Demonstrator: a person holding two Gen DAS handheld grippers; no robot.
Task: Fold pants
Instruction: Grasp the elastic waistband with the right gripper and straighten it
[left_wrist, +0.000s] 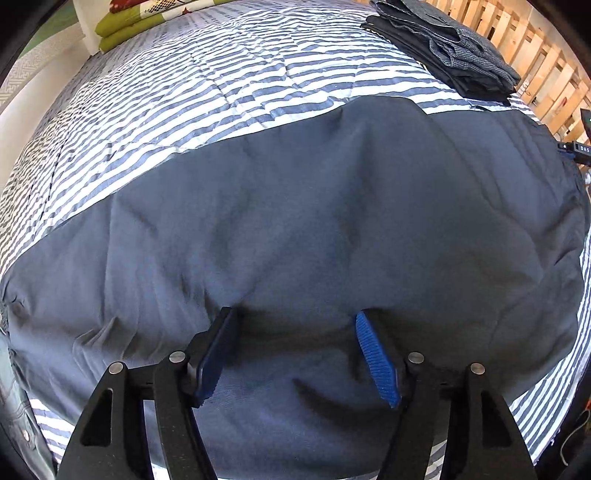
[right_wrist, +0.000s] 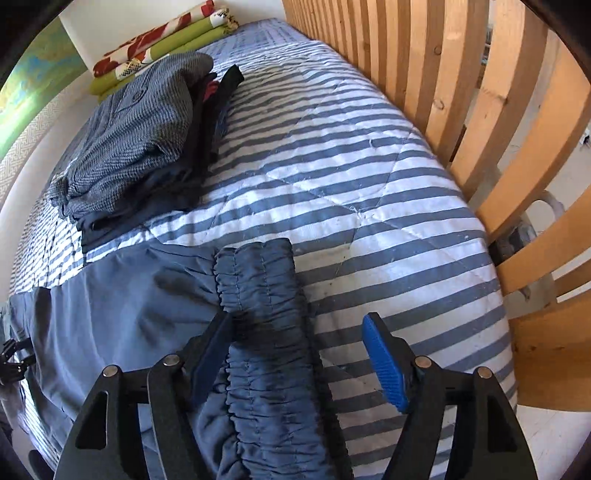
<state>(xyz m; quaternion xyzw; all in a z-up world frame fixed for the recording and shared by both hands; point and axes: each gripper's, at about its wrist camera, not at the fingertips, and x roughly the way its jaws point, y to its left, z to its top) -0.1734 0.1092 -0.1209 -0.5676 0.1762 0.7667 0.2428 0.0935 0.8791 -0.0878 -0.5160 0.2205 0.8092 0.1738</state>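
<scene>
**A:** Look at that — the blue-grey pants (left_wrist: 295, 229) are laid flat across the striped quilt (left_wrist: 155, 103) on the bed, spread sideways so there's a broad panel to fold over.

**B:** And the left gripper (left_wrist: 295, 350)?

**A:** Pointing down over the middle of the cloth, jaws apart, nothing pinched between the blue pads (left_wrist: 376, 354). The fabric under them lies loose, with a few soft ridges running up from the tips.

**B:** The other one?

**A:** The right gripper (right_wrist: 299, 354) hangs over the elastic waistband (right_wrist: 258, 295), also spread wide. One finger sits at the gathered edge, the other out over bare quilt — the band lies between them, but I'd say they aren't pressing on it.

**B:** So nothing's held.

**A:** Nothing. My read is that both are lining up for a grasp, 1 at the waist end and 1 further along, so the garment can be lifted evenly.

**B:** What's that heap behind?

**A:** A stack of folded clothes (right_wrist: 136, 140), grey check on top, dark pieces beneath, parked near the far side so it's clear of the working patch. Probably where this pair ends up. Wooden slats (right_wrist: 461, 92) run along the bed's edge, just beside the waistband end, so there's little room that way.
</scene>
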